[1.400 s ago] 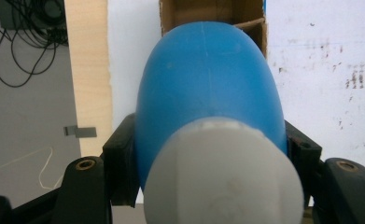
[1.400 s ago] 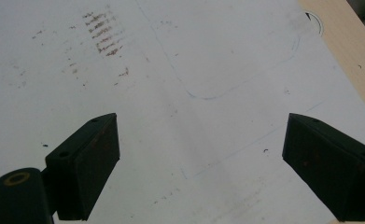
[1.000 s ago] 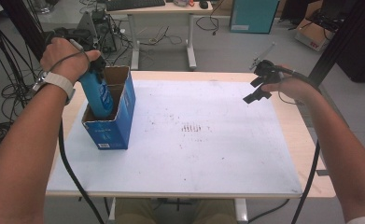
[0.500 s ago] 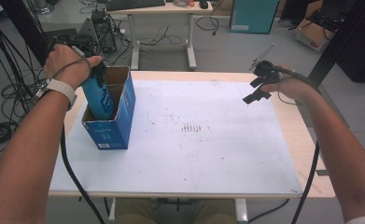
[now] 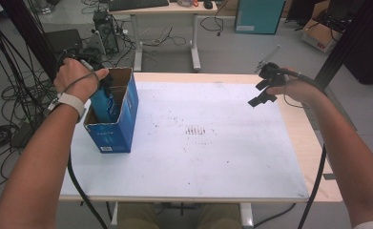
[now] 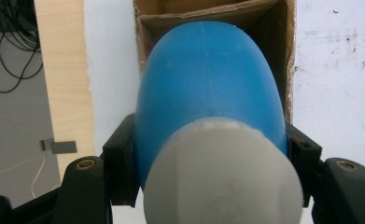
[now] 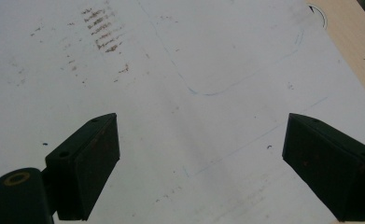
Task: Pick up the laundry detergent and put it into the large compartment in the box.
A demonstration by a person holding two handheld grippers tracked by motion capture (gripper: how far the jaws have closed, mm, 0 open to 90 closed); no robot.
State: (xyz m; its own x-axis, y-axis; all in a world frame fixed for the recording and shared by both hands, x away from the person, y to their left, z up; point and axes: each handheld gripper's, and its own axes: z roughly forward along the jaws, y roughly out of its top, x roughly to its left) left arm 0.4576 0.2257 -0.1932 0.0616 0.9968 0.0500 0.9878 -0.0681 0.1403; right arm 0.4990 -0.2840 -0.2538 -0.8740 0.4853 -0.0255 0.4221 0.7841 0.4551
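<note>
From above, the left hand-held gripper (image 5: 99, 81) holds a blue bottle (image 5: 106, 102) partly down inside the open blue box (image 5: 122, 129) at the tabletop's (image 5: 212, 157) left edge. Looking along the left one, its jaws clamp the bottle's (image 6: 208, 88) sides — cap (image 6: 222, 177) nearest. The right hand-held gripper (image 7: 201, 163) gapes wide, empty, above the white sheet (image 7: 171, 70).

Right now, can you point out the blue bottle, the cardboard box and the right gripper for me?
blue bottle (image 6: 208, 88): left gripper view, on its rounded blue body.
cardboard box (image 5: 119, 129): high view, on its blue outer side wall.
right gripper (image 5: 261, 93): high view, midway between its open black fingertips.
</note>
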